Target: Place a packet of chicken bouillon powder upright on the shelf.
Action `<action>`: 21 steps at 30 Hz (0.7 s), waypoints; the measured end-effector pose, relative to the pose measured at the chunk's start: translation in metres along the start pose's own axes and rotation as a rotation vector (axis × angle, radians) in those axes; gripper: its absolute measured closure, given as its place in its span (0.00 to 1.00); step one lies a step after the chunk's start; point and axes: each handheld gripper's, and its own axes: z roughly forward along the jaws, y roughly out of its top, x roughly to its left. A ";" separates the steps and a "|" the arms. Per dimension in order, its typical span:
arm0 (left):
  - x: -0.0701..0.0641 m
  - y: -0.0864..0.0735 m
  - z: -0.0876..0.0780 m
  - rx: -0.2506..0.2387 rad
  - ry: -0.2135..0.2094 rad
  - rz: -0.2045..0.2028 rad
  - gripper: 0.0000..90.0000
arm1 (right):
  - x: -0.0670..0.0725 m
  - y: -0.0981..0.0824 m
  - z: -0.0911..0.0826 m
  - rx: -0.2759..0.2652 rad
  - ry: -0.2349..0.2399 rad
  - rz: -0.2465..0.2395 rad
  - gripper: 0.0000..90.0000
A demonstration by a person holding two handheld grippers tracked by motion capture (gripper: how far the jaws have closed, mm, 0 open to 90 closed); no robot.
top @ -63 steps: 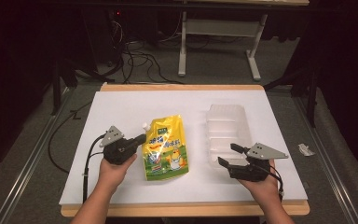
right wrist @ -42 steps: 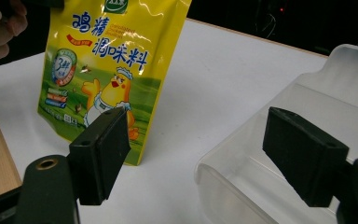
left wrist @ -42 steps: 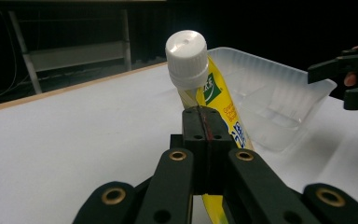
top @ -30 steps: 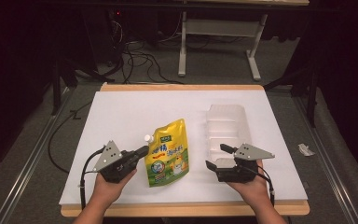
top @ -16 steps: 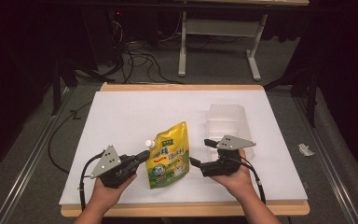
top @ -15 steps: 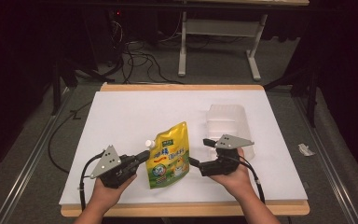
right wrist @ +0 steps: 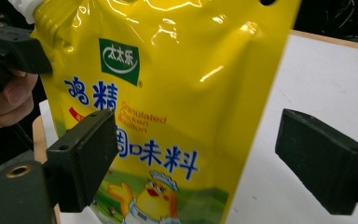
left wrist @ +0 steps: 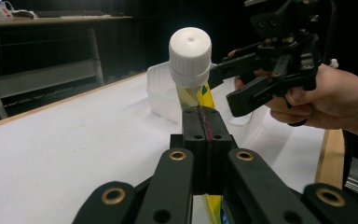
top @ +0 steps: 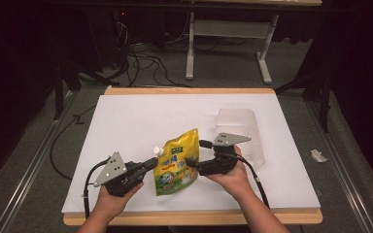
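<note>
Two grippers meet on one yellow pouch (top: 177,162), which stands near the front edge of the white table (top: 141,121), in the lower middle of the high view. Nearest the person, the left gripper (top: 143,170) has its jaws pressed fully together on the pouch's upper corner, just under the white screw cap (left wrist: 190,51); in the left gripper view the black pads pinch a thin strip of yellow film, and the cap stands straight above them. A little farther in, the right gripper (top: 194,162) comes at the pouch from the other side with its jaws spread wide; they have just been opening and closing slightly, and in the right gripper view the printed front panel fills the gap between the pads without either pad pressing on it. The pouch looks like glossy, flexible film that will crease and slide under hard pads, and its fullness suggests loose granules inside, so the body should sag and shift when lifted by one corner. The stiffer places appear to be the welded seam along the edge and the spout collar below the cap; a grip there ought to hold better than one on the slick belly. Behind the right hand, toward the upper right of the table, a clear plastic container (top: 238,128) sits apart from the pouch.
</note>
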 end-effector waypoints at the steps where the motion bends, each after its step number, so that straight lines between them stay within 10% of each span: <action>1: 0.000 0.000 0.000 0.002 0.000 0.006 1.00 | 0.001 0.001 0.001 0.000 0.002 -0.002 0.17; 21: 0.010 0.002 0.001 -0.003 0.056 -0.019 1.00 | 0.015 -0.006 -0.016 -0.025 0.003 -0.060 0.40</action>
